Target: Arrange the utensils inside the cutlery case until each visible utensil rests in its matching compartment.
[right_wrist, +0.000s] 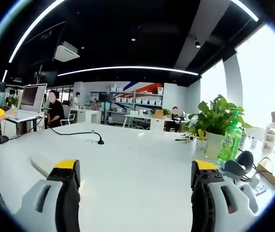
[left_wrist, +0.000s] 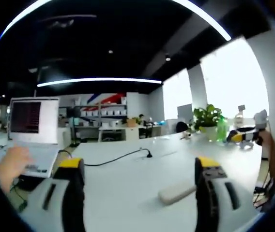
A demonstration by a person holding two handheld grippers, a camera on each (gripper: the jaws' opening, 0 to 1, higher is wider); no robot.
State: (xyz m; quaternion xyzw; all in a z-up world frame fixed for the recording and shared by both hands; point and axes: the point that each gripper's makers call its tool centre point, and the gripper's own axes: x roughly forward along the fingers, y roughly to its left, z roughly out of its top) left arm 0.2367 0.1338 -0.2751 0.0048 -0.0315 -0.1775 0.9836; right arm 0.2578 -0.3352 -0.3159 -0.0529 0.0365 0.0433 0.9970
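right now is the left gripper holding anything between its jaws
No, the left gripper is open, with bare white table between its jaws.

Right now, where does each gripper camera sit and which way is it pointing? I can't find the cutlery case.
Left gripper view: rides the left hand-held gripper, jaws apart, facing across the white table toward a laptop; a hand rests there.
Right gripper view: rides the right hand-held gripper, jaws apart, facing the potted plant and green bottle.
Shared: table, black cable, laptop, plant.
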